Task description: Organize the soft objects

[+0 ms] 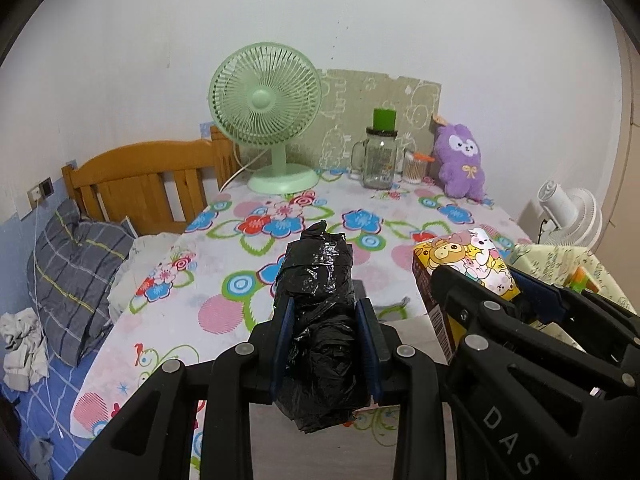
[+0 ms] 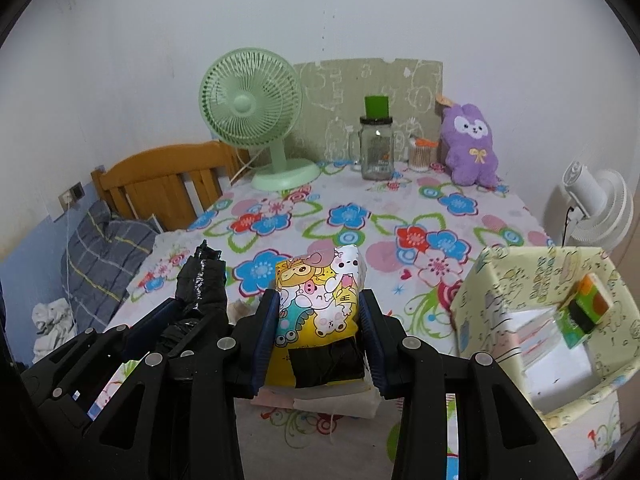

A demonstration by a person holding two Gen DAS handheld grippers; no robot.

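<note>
Left gripper (image 1: 325, 336) clamped a crumpled black plastic-bag roll (image 1: 318, 292) between its blue pads, held above the floral tablecloth (image 1: 224, 280); the cartoon-printed packet (image 1: 466, 268) showed just to its right. Right wrist view: right gripper (image 2: 318, 334) pinched that packet (image 2: 320, 300), lifted near an open patterned box (image 2: 504, 280) on the right.

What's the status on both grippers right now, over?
Left gripper shut on black bag roll. Right gripper shut on cartoon pack. Storage box beside, unobstructed.
</note>
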